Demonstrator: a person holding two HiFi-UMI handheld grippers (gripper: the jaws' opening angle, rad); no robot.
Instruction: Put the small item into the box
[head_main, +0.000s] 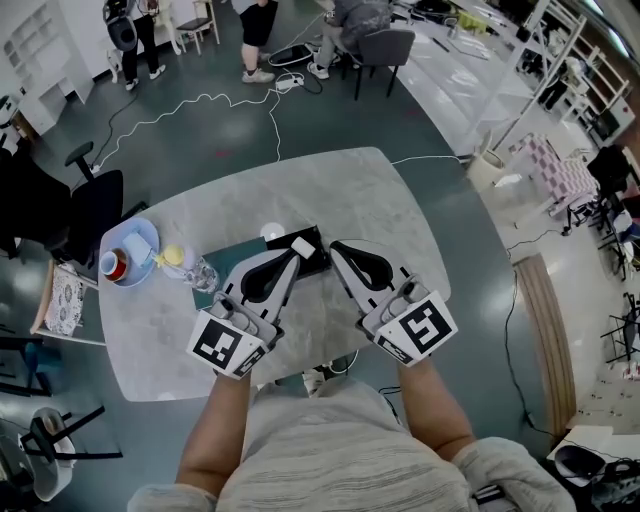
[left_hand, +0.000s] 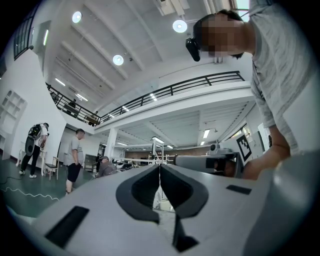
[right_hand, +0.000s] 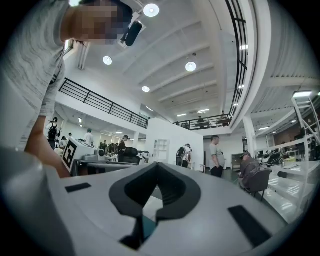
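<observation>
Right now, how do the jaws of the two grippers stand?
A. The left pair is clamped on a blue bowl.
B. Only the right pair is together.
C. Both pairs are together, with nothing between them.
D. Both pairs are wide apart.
C: in its own view, the jaw tips of the left gripper meet, and so do those of the right gripper. Nothing is held between either pair.

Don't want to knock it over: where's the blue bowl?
Head view: the blue bowl sits near the table's left edge, with a clear bottle just to its right.
</observation>
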